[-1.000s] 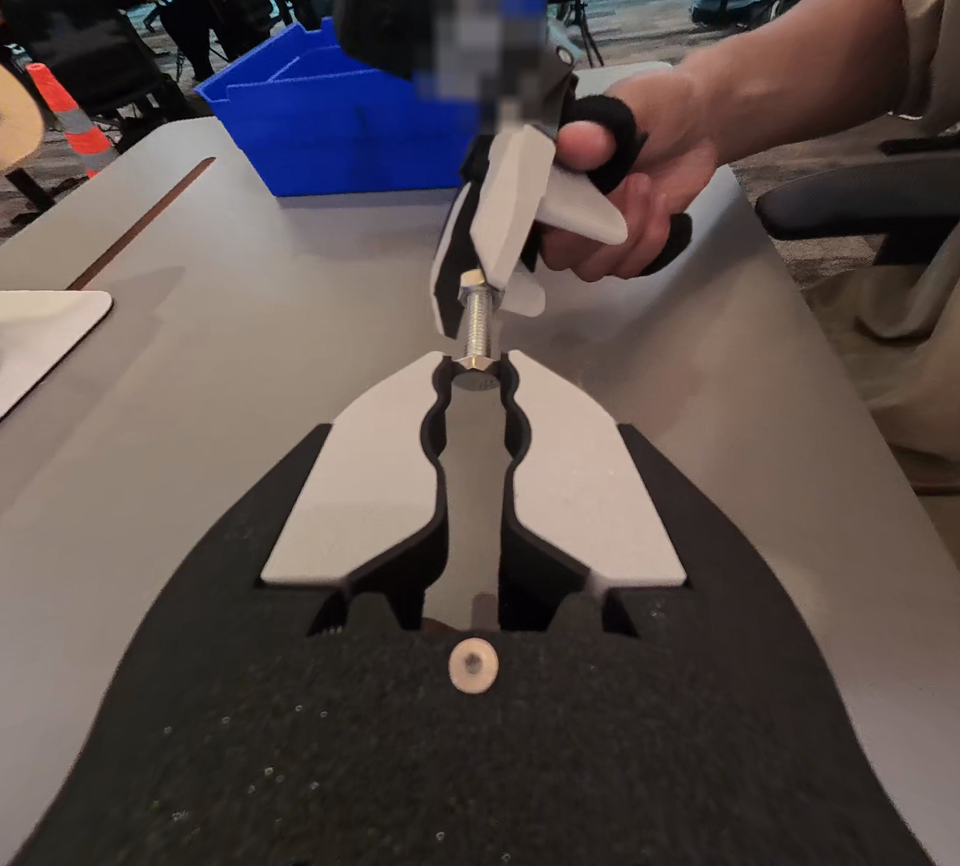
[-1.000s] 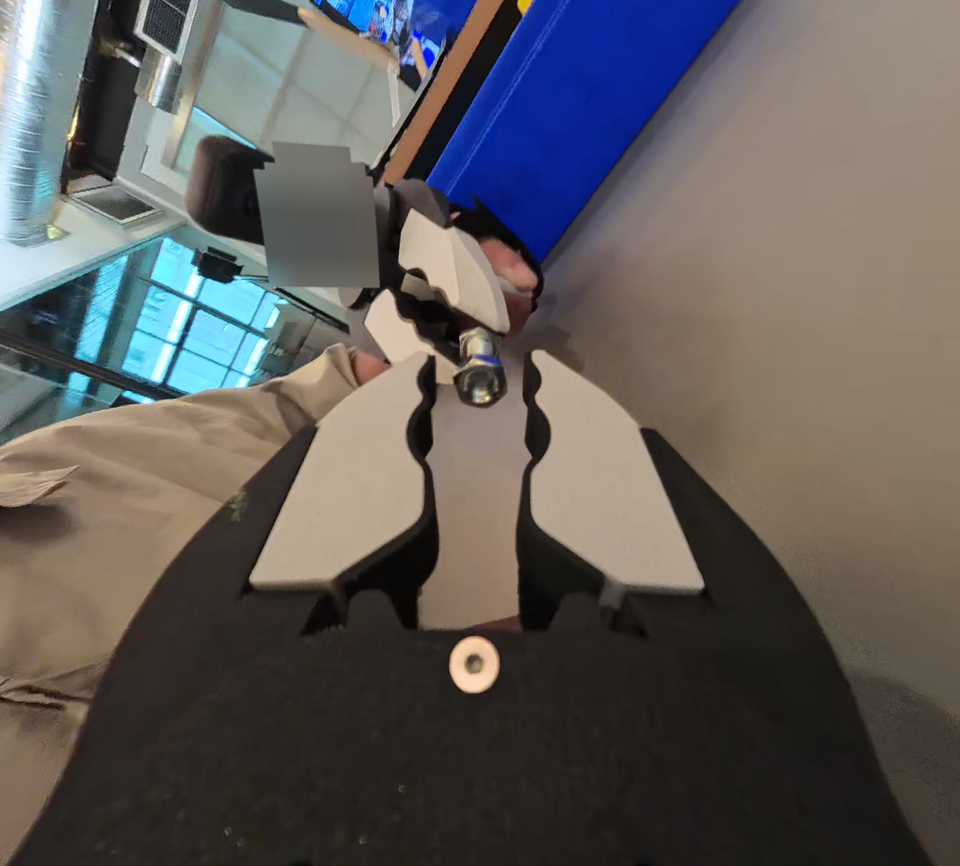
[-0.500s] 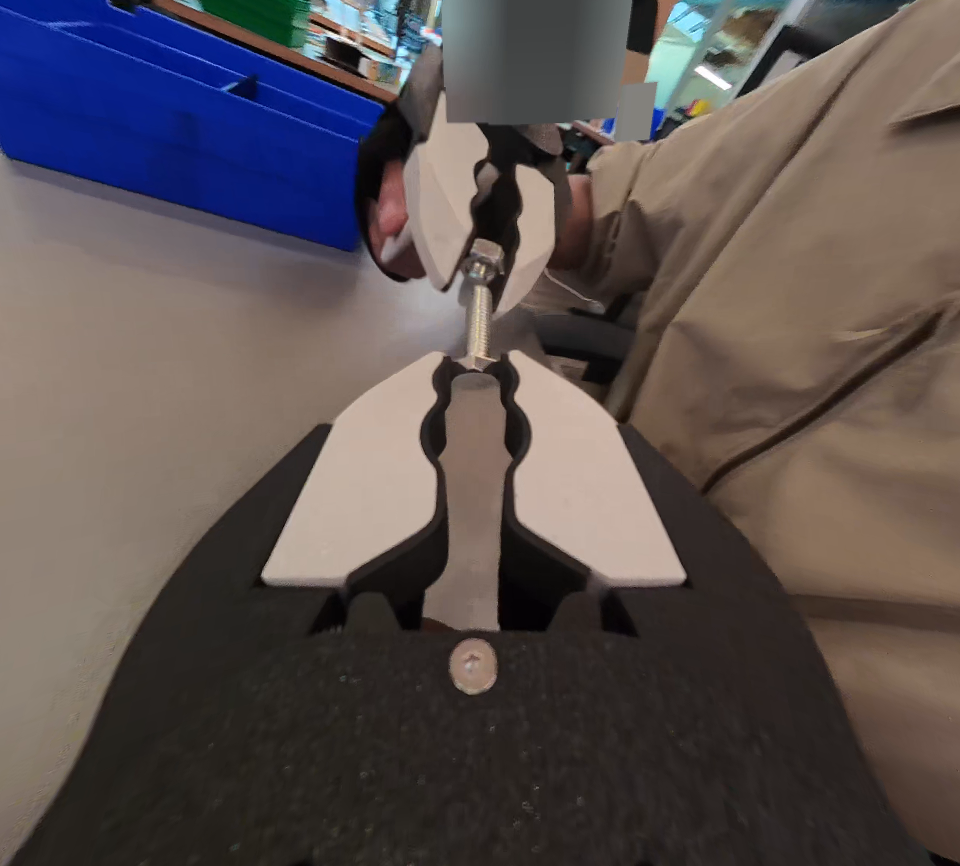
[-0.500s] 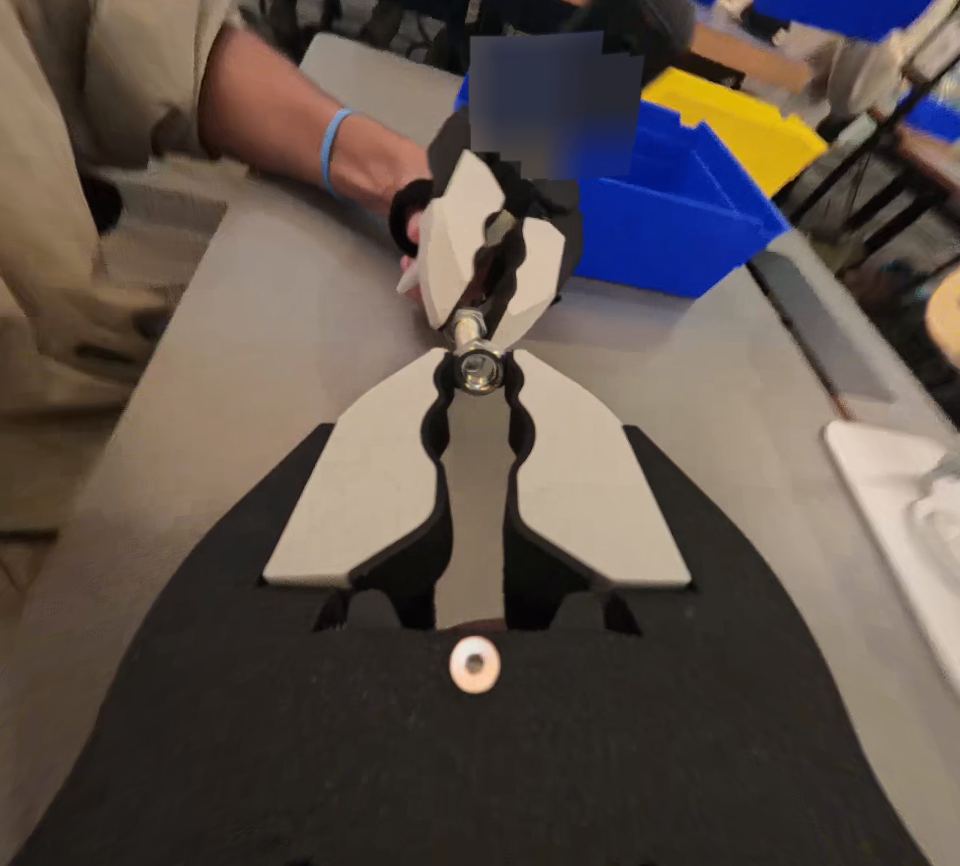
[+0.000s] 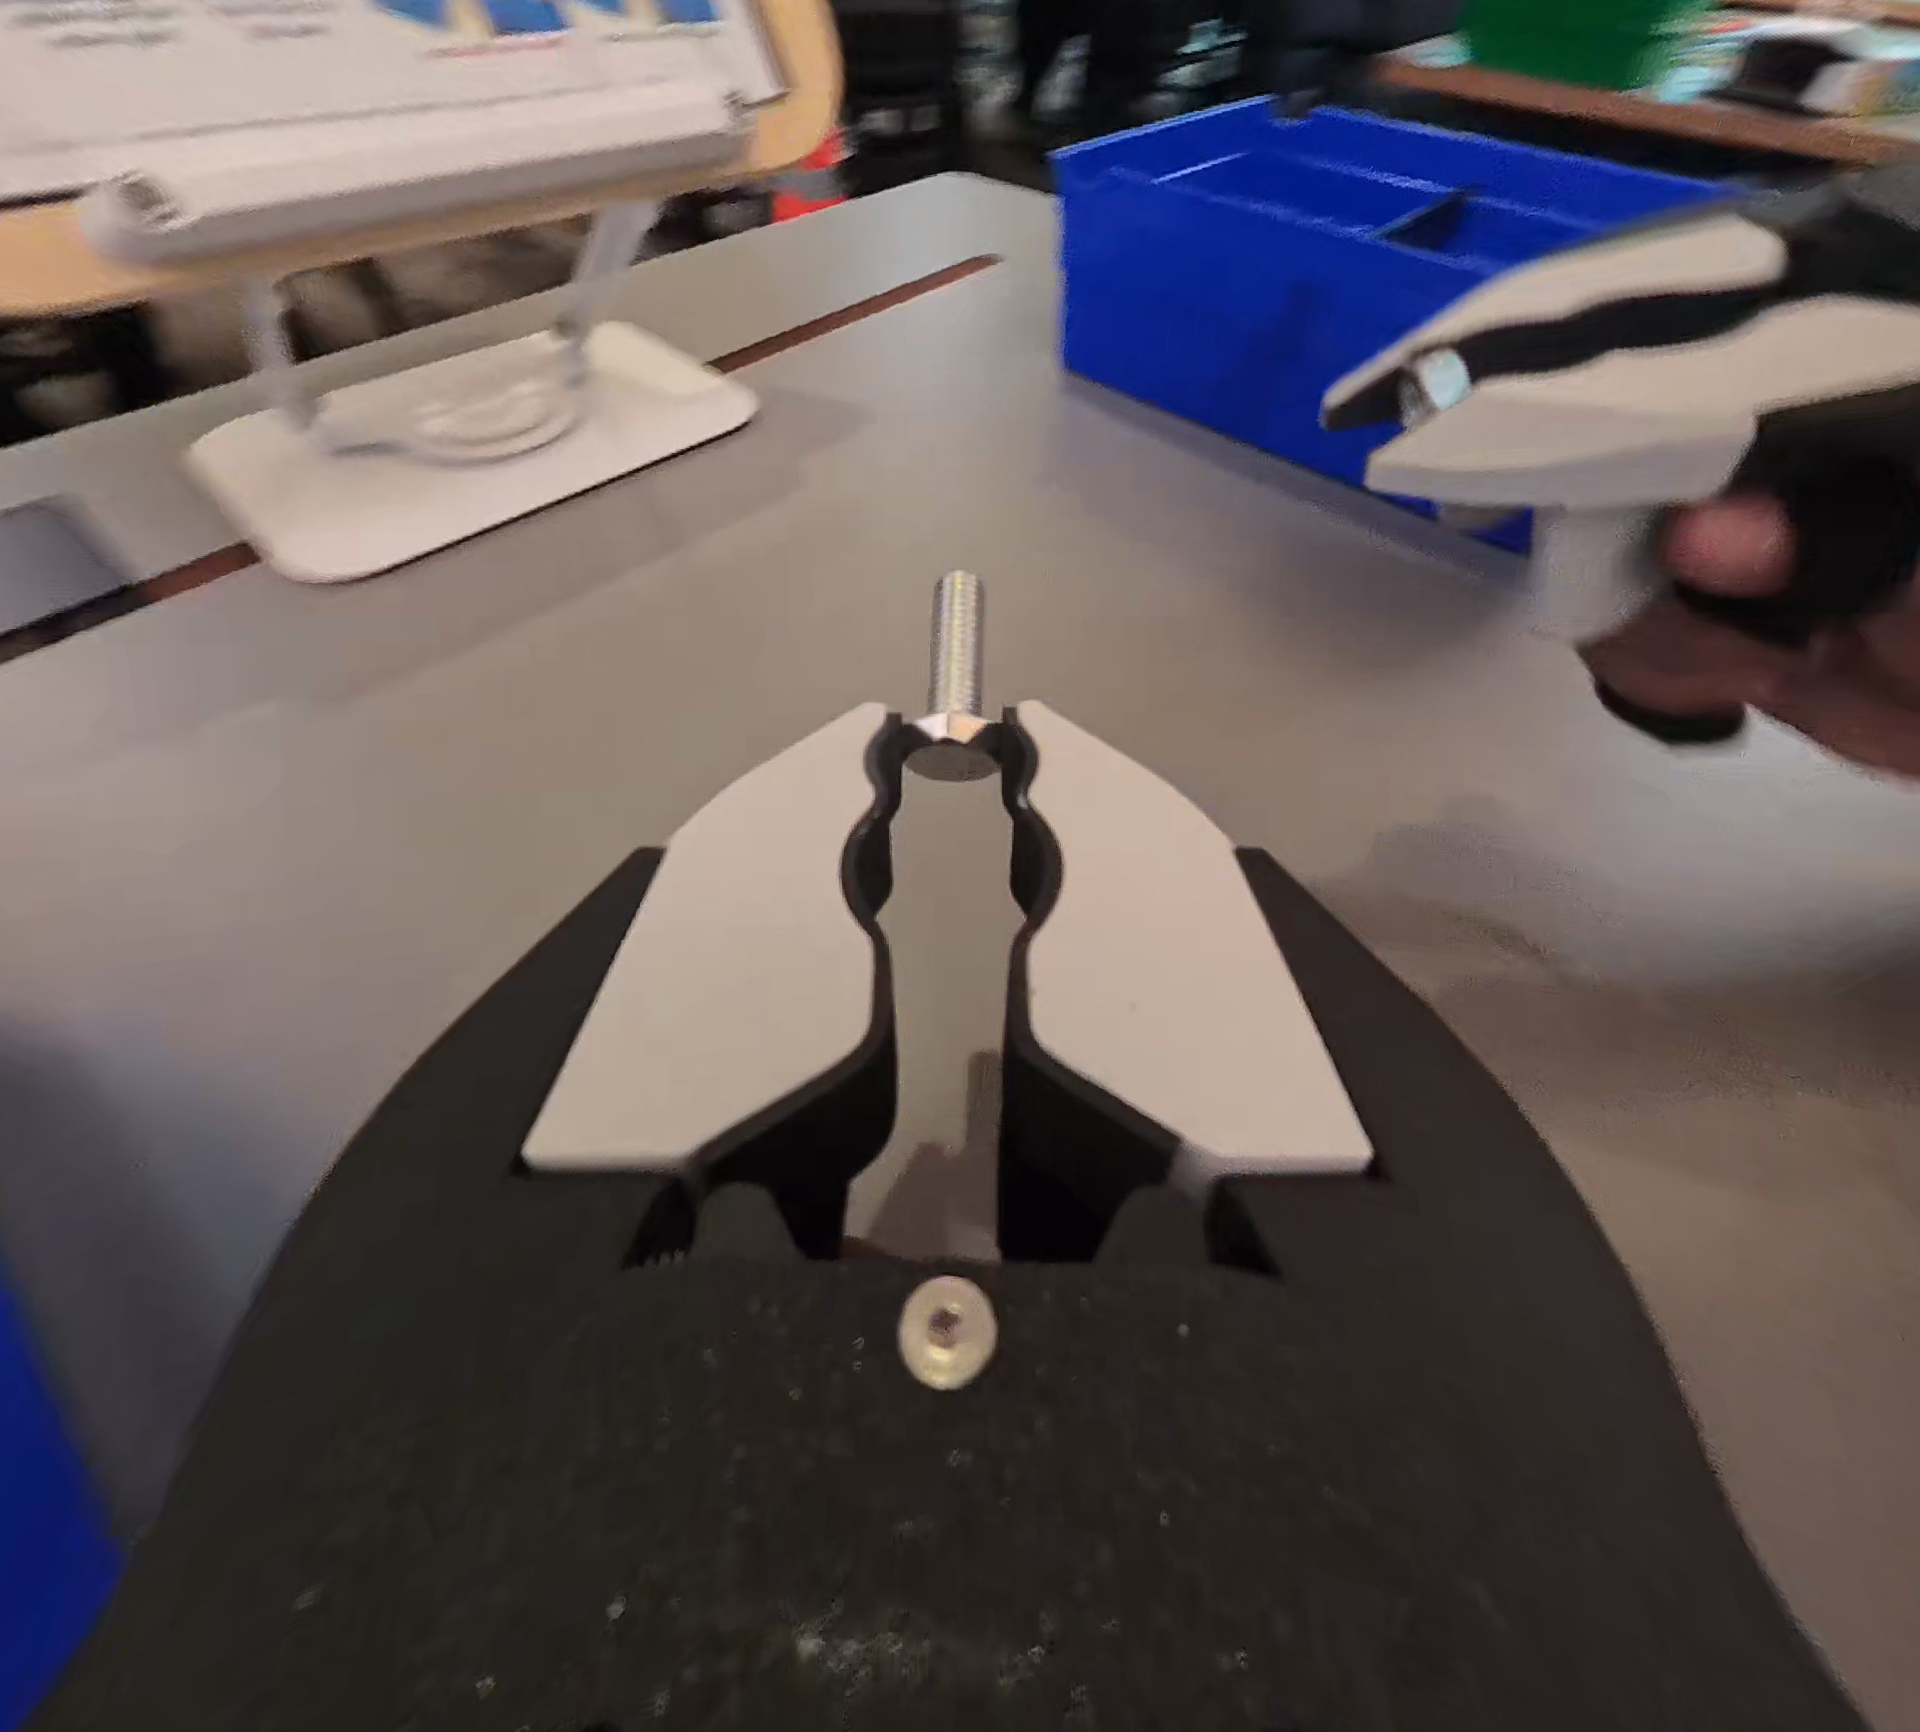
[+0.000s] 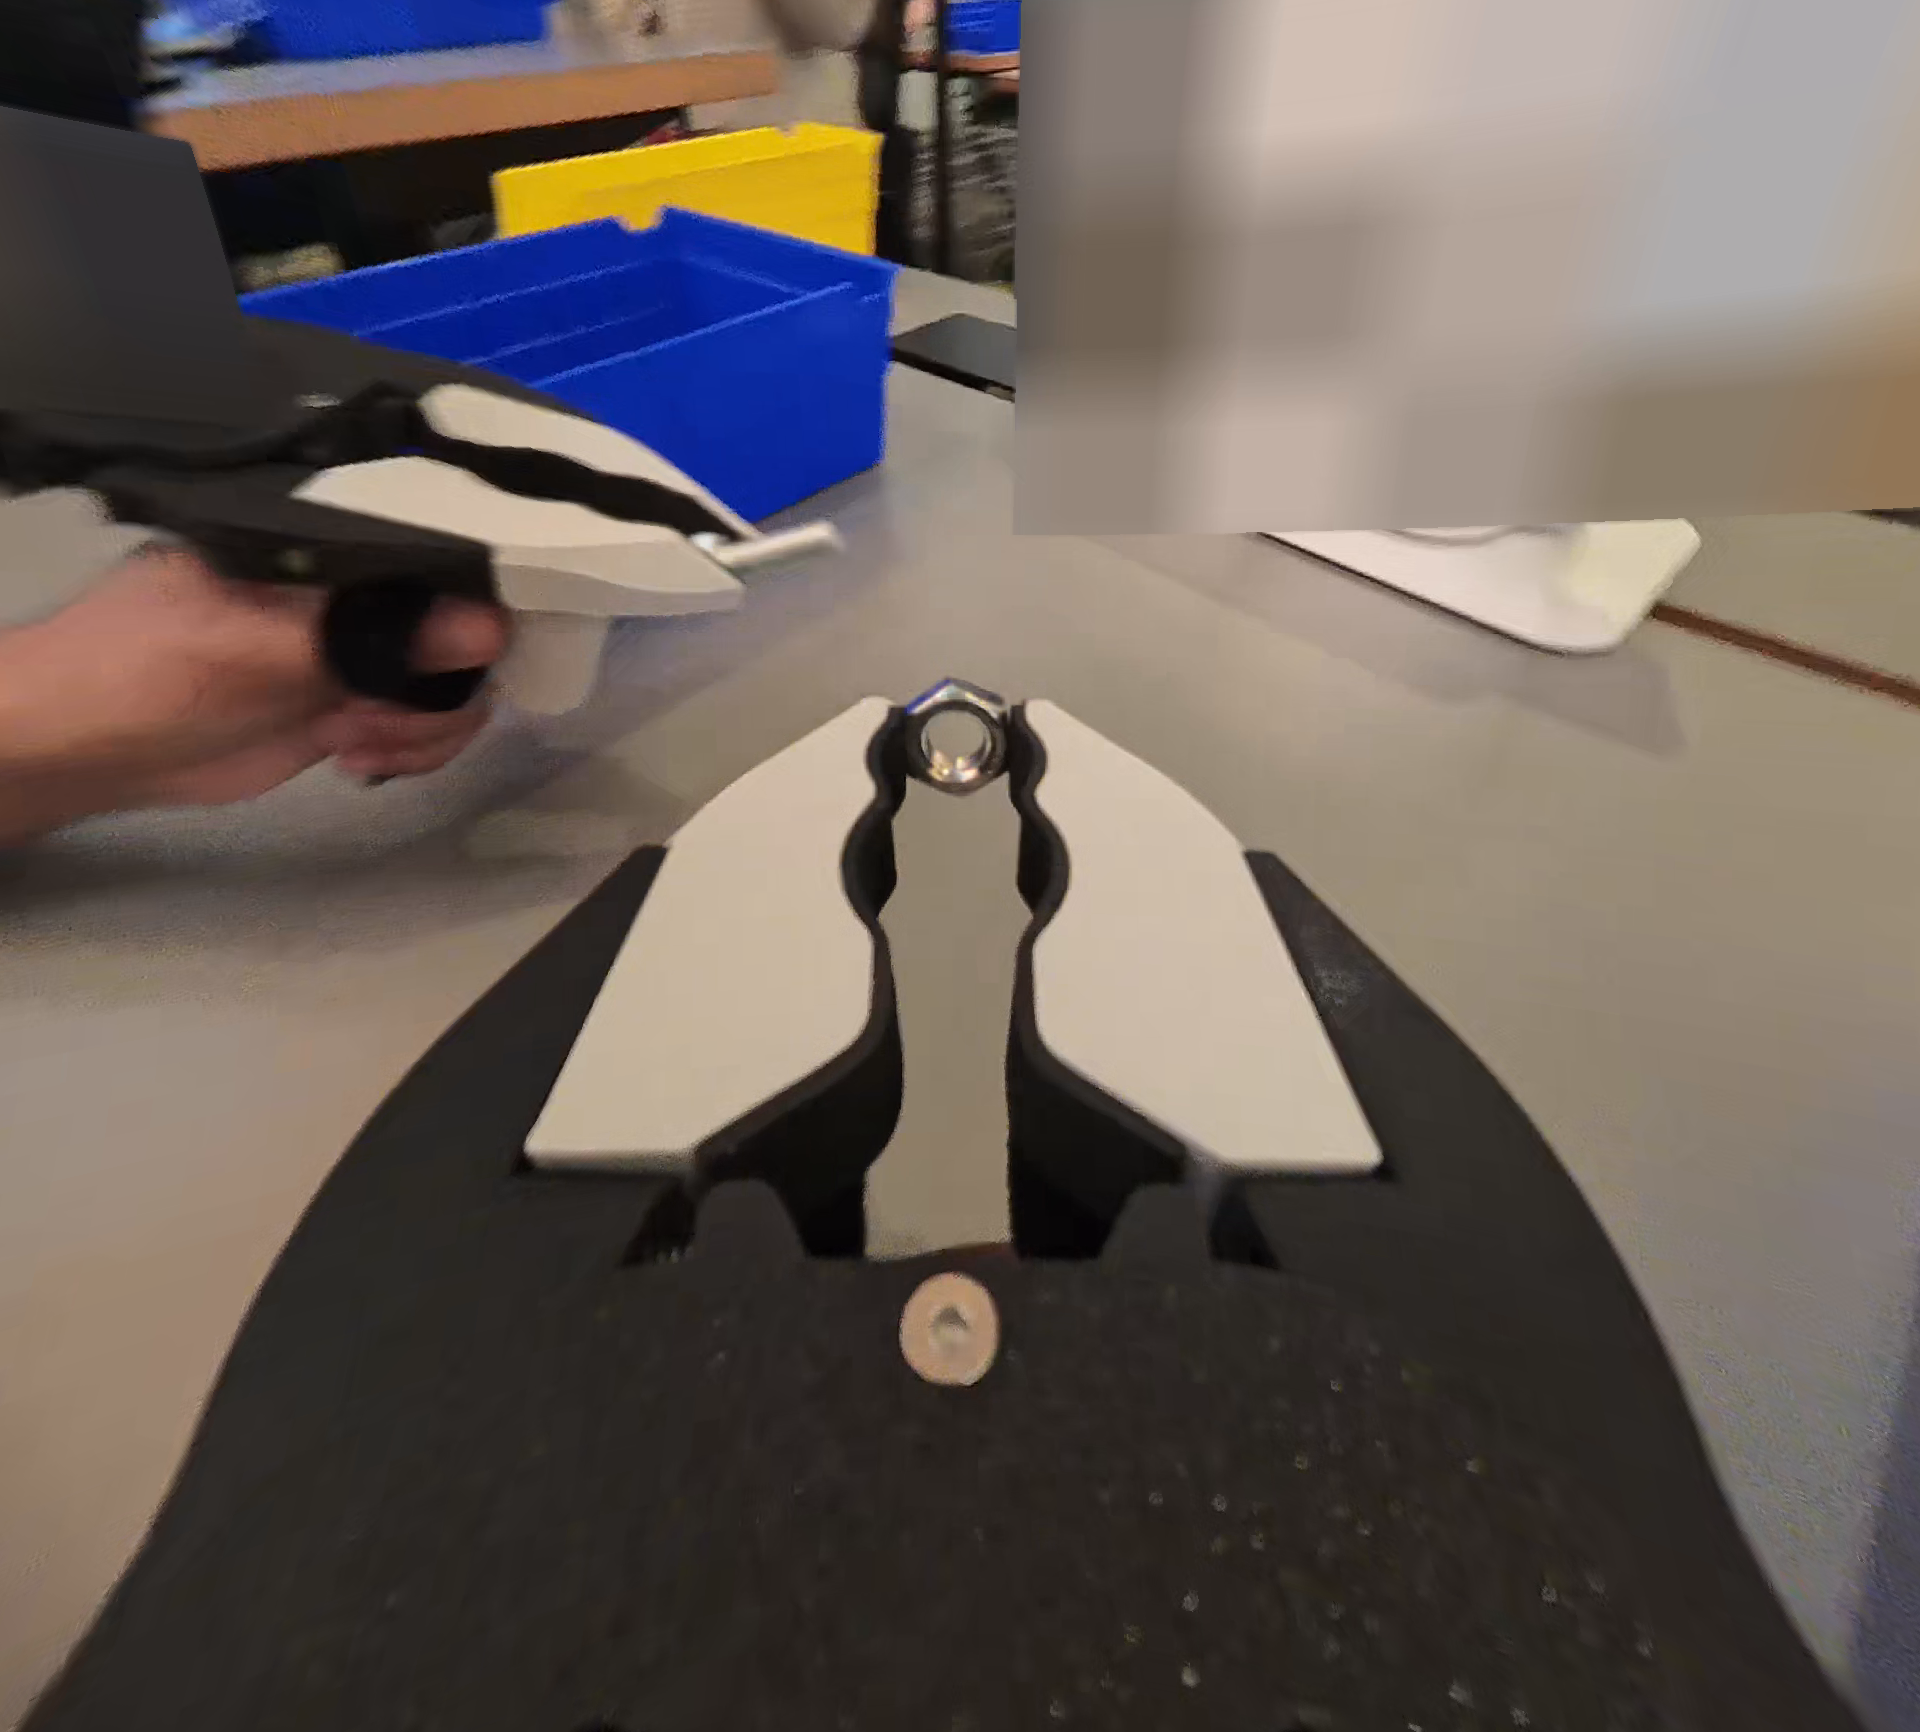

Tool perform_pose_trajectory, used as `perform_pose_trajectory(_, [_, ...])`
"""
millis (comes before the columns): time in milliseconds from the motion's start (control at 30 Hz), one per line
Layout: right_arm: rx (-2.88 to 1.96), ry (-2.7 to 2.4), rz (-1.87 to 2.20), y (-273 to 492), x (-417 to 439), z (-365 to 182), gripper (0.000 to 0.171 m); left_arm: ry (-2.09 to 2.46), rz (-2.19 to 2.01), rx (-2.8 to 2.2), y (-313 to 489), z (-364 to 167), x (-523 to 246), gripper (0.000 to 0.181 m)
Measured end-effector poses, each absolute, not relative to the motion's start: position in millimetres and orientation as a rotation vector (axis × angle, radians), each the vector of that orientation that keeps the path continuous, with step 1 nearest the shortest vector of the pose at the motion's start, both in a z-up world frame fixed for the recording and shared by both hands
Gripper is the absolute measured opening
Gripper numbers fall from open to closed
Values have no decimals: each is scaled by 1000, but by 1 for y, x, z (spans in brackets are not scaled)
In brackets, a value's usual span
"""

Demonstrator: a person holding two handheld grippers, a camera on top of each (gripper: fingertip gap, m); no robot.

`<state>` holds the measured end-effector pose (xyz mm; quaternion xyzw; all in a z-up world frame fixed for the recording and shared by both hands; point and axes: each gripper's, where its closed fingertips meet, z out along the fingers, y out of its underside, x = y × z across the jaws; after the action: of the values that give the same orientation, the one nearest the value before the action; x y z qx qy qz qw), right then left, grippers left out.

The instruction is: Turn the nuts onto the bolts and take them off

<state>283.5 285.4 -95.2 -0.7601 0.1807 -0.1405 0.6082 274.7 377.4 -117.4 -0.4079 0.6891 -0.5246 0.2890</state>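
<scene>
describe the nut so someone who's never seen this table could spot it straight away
Start at the grey table with the blue plastic bin at its far side. Nearer the camera, the right claw is shut on a small silver hex nut at its tips. Unlike the threaded silver bolt in the left claw, it is a short ring with a hole through it.

Bare grey table (image 5: 1039, 477) lies open between the left tool (image 5: 951, 726) and right tool (image 6: 951, 726), which are well apart. The blue bin (image 5: 1247, 300) blocks the far side; the white stand base (image 5: 478, 456) occupies the far left.
</scene>
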Motion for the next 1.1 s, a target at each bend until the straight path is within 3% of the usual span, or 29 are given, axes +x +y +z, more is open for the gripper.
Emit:
perform_pose_trajectory(267, [-1665,651,-585,263,294,-128,19,1411,-1306,-1461,418,-132,227,17])
perform_pose_trajectory(900, [-1674,581,-575,263,288,-127,19,1455,-1281,-1289,401,-126,227,17])
perform_pose_trajectory(1000, [-1652,556,-605,250,293,-103,19,1476,-1297,-1281,398,-126,227,17])
perform_pose_trajectory(1100, [-1688,534,-875,184,326,-38,19,1497,-1299,-1260,394,-127,227,17])
